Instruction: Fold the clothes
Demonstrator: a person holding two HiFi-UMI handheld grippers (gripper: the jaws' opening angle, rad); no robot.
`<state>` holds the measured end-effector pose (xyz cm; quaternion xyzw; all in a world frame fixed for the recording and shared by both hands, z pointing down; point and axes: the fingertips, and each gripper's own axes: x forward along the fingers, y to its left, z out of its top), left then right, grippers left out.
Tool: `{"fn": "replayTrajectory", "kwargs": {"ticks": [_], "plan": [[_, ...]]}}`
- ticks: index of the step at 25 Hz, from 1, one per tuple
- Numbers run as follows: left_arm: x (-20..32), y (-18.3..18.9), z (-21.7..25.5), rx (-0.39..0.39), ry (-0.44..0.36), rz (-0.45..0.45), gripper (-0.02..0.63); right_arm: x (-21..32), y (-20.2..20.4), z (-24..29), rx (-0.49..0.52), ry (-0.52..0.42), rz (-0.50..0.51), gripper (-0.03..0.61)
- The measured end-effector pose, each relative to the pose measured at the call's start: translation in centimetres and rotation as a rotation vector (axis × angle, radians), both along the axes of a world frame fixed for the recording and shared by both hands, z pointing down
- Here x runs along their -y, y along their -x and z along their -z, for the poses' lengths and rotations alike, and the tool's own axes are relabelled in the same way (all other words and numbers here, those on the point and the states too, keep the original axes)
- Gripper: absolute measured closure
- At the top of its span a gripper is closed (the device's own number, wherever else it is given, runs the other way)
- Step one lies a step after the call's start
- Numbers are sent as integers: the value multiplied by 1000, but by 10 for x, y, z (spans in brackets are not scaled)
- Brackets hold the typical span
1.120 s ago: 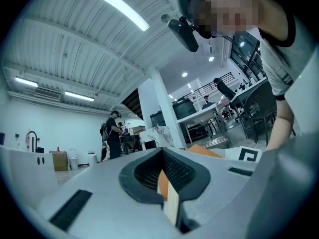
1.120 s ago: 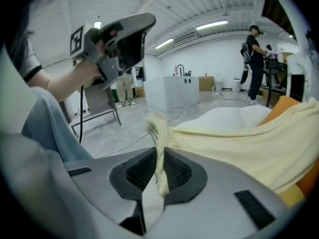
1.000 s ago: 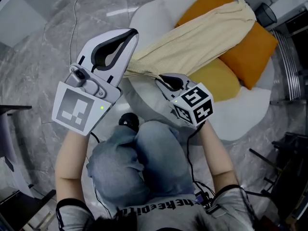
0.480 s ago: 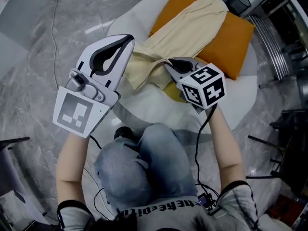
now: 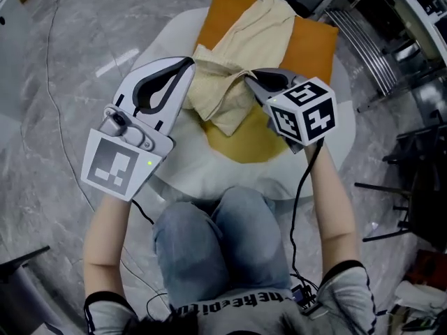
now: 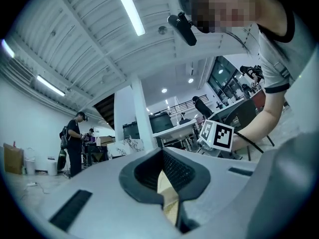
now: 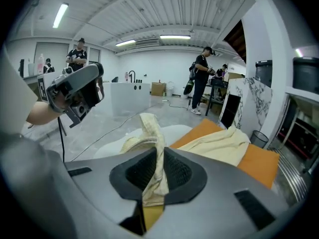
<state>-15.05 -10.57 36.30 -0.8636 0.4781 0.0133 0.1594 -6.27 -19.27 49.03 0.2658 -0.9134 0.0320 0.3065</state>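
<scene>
Both grippers are on the near end of the pale yellow garment (image 5: 241, 51). The L gripper (image 5: 185, 68) has its jaws pressed together w/ a strip of the fabric caught between the pads. The R gripper (image 5: 250, 77) likewise pinches a bunched-up ridge of cloth that stands up out of its jaws. The rest of the garment lies on the orange cushion (image 5: 314, 47) atop the white round seat (image 5: 209, 180). Its long axis runs away from the person, from the two pinch pts up to the far end near the cushion's back edge, angled a bit to the R. So the free length sits ahead of both sets of jaws, not beside them. The held end is lifted & doubled back on itself btwn the grippers, w/ a loose fold sagging below them over the cushion. Neither hand is clearly nearer the far end; the R is perhaps slightly closer, given the slant. Judgement: the fold prob. turns on carrying the held edge fwd along that axis, keeping both grippers level & apart so the edge stays spread. The slack btwn the pinch pts looks the likeliest spot to wrinkle.
</scene>
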Motion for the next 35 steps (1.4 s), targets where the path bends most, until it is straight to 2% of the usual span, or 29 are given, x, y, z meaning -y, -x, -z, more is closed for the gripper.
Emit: {"fn": "replayTrajectory", "kwargs": {"ticks": [7,15,18,24,35], "plan": [[50,-8,13,-3,-11,-89,611,60,-14,29,-23,-63,-89,535],[107,-18,26,81,26,-141,611,143,-31,68,-56,-122,-151,535],[136,-18,31,70,48,-146,611,179,-41,78,-71,-146,-187,535],[192,-34,45,6,73,-164,611,241,-66,88,-98,-135,-230,535],[254,-52,50,0,120,-191,611,337,-90,94,-149,-154,-299,535]]}}
